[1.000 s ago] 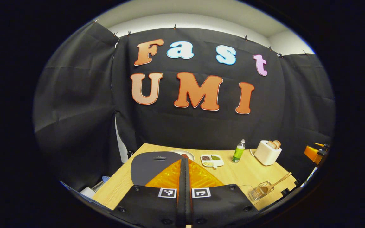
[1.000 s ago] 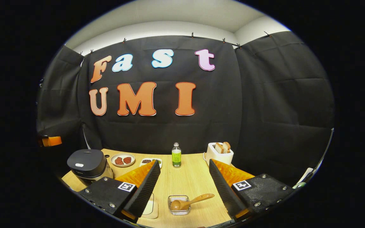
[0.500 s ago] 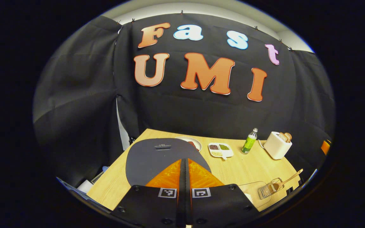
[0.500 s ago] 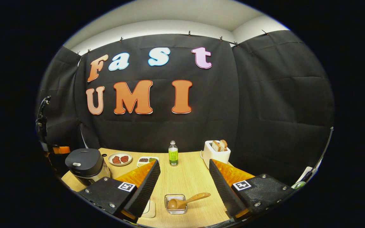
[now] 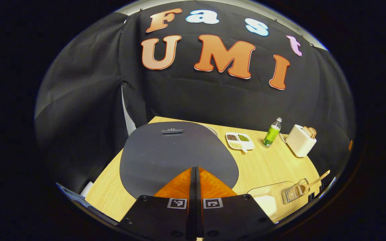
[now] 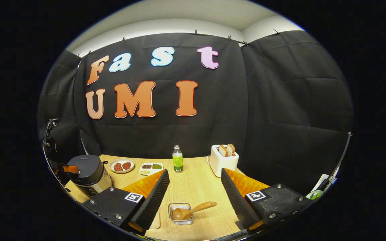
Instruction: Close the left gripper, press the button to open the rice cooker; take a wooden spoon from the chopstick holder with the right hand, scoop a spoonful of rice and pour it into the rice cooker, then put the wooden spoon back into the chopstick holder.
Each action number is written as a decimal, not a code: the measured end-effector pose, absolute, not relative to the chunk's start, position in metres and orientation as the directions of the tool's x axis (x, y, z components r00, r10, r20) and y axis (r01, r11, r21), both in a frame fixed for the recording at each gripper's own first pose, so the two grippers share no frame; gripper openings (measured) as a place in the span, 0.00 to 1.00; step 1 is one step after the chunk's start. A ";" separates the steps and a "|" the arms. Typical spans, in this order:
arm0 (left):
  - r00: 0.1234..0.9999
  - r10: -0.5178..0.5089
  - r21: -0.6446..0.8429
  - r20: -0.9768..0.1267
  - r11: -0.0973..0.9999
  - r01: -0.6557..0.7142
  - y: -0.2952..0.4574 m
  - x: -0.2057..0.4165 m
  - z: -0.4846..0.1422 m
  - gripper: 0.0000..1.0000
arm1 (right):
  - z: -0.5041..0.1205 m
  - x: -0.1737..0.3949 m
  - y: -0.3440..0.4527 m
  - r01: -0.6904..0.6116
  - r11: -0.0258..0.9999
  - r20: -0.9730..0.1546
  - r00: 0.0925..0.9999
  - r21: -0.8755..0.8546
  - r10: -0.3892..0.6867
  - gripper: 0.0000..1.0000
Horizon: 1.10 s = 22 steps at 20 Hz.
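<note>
While left gripper (image 5: pixel 193 174), closed, empty, over rice cooker (image 5: pixel 176 154) lid, right gripper (image 6: pixel 195 187) wide open.

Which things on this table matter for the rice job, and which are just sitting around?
For the job: rice cooker, wooden spoon, chopstick holder, rice container, left gripper, right gripper.

Lying about: toaster, bottle, plate, divided dish.

The tabletop (image 6: pixel 196 187) is pale, matt wood grain; the rice cooker (image 5: pixel 176 154) lid is matt dark plastic; the spoon (image 6: pixel 193 211) is smooth wood.
</note>
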State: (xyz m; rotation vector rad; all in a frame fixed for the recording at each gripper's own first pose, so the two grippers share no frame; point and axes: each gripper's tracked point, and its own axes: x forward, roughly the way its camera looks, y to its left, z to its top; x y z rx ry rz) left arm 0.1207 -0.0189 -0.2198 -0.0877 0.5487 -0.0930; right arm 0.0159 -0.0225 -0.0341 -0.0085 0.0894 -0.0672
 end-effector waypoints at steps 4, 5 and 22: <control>0.854 -0.108 -0.106 -0.510 0.992 0.062 -0.018 0.121 -0.220 0.04 | -0.034 0.017 -0.022 0.069 0.998 -0.089 0.994 0.005 -0.069 0.96; 0.852 -0.108 -0.110 -0.512 0.992 0.059 -0.019 0.118 -0.222 0.04 | -0.035 0.017 -0.022 0.069 0.998 -0.091 0.993 0.003 -0.069 0.96; 0.689 -0.189 -0.051 -0.699 0.975 0.216 -0.016 0.107 -0.226 0.05 | -0.047 0.007 -0.007 0.043 0.999 -0.125 0.991 -0.034 -0.047 0.96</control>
